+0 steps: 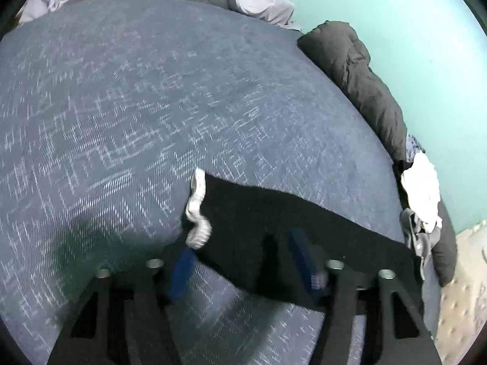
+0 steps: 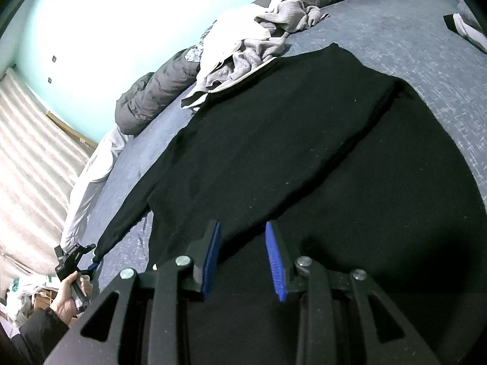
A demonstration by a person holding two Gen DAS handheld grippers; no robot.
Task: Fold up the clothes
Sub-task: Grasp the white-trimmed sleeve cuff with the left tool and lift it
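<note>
Up close, the right gripper (image 2: 243, 258) hangs open above a black sweater (image 2: 304, 140) spread flat on the blue bed (image 1: 121, 106). Farther off, the left gripper (image 1: 243, 261) pinches its white-trimmed sleeve cuff (image 1: 197, 210). Beyond lie rumpled grey clothes (image 2: 258, 48).

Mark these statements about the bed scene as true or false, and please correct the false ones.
1. The sweater is black. True.
2. The right claw is shut on the sweater. False: its jaws stand open above the cloth.
3. The sleeve has a white cuff. True.
4. The bed cover is red. False: it is blue-grey with a pale pattern.
5. A pile of grey and white clothes lies near the sweater's far edge. True.
6. The left claw is far from the sleeve. False: the sleeve lies between its fingers.
</note>
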